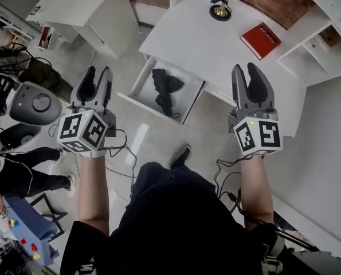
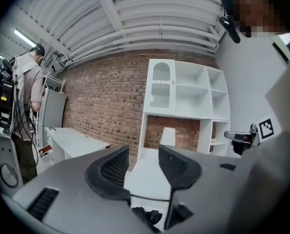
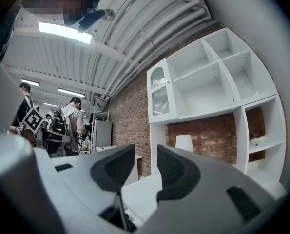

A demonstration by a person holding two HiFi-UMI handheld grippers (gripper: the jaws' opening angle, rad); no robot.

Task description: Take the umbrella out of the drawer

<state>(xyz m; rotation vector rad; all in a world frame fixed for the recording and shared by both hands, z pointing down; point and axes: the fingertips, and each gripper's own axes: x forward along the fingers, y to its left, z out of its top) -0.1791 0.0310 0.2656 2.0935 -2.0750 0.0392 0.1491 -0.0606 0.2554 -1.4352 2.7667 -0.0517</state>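
Note:
A black folded umbrella (image 1: 165, 90) lies in the open white drawer (image 1: 137, 85) of the white desk (image 1: 216, 44). The left gripper view catches the umbrella (image 2: 147, 214) low between the jaws. My left gripper (image 1: 97, 73) hovers above the floor, left of the drawer and apart from it. Its jaws stand apart with nothing between them (image 2: 144, 155). My right gripper (image 1: 246, 69) is held over the desk's front edge, right of the drawer. It too is open and empty (image 3: 145, 152). Neither gripper touches the umbrella.
On the desk sit a red book (image 1: 261, 39) and a black-and-gold stand (image 1: 220, 10). A white shelf unit (image 1: 325, 33) rises at the right. A second white desk (image 1: 78, 4) and grey equipment (image 1: 35, 103) are at the left. Cables (image 1: 121, 150) trail on the floor.

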